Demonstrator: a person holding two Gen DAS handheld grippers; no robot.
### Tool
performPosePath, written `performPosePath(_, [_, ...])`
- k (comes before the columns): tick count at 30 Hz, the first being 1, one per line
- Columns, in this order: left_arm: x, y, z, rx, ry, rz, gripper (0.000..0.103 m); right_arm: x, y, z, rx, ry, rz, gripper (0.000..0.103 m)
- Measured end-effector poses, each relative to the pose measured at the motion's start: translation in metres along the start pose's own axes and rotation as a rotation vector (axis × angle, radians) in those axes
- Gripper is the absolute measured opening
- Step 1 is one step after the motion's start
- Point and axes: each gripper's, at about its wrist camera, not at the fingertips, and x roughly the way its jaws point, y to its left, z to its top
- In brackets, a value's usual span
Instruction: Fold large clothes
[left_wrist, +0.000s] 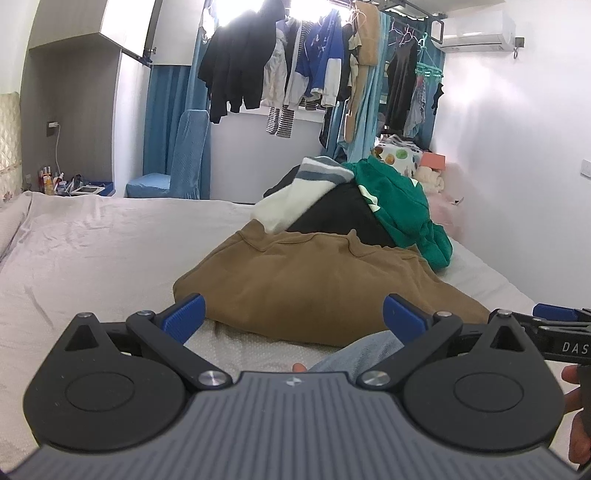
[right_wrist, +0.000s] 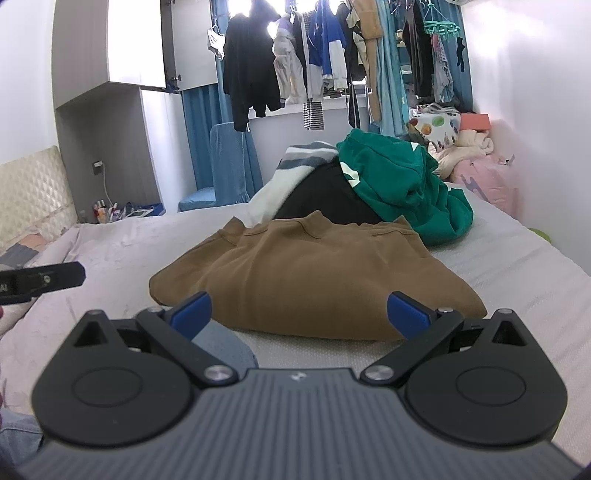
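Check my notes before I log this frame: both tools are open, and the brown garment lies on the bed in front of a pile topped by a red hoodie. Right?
One slip: the hoodie is green, not red, as the right wrist view shows. The left tool and right tool are open, and the brown garment lies on the bed in front of the pile.

Daylight floods through the window (left_wrist: 314, 14), blown out white behind the hanging clothes (left_wrist: 295, 66), which turn near-silhouettes. The room is evenly bright, shadows soft. Fisheye bends walls; corners vignette dark.
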Motion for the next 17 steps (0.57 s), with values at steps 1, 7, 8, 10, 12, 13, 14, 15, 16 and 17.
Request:
performPosePath(1, [0.0009,-0.0003,-0.0005,0.0,0.002,-0.002,0.103,0.0002,-0.0003,0.0001,0.0,0.0,-0.001,0.103])
performPosePath(7, [0.0049,-0.001,-0.0016,-0.004,0.01,-0.002,0.103,0.0013,-0.0019,0.0011,-0.003,0.006,-0.003,0.103])
performPosePath(8, [0.0044,-0.0015,-0.0016,0.0,0.009,-0.001,0.103,0.0014,-0.0018,0.0009,-0.004,0.006,-0.003,0.103])
performPosePath(10, [0.0063,-0.0011,-0.002,-0.001,0.013,-0.001,0.103,0.0013,-0.0015,0.0007,-0.004,0.007,-0.002,0.103])
performPosePath(12, [0.0073,-0.0017,-0.0024,-0.001,0.014,0.002,0.103,0.0008,-0.0012,0.0003,-0.007,0.01,-0.003,0.103])
performPosePath(13, [0.0078,-0.0014,-0.0028,0.0,0.014,0.003,0.103,0.0013,-0.0022,0.0002,-0.008,0.011,-0.004,0.103])
performPosePath(14, [0.0085,-0.0019,-0.003,0.001,0.014,0.004,0.103,0.0014,-0.0028,0.0003,-0.007,0.012,-0.005,0.103])
performPosePath(15, [0.009,-0.002,-0.0039,0.001,0.014,0.005,0.103,0.0013,-0.0035,0.0002,-0.007,0.012,-0.005,0.103])
performPosePath(16, [0.0097,-0.0027,-0.0043,0.001,0.014,0.006,0.103,0.0015,-0.004,0.0003,-0.008,0.012,-0.006,0.103])
performPosePath(17, [0.0094,-0.0021,-0.0041,0.001,0.015,0.005,0.103,0.0016,-0.0041,0.0004,-0.008,0.01,-0.007,0.103])
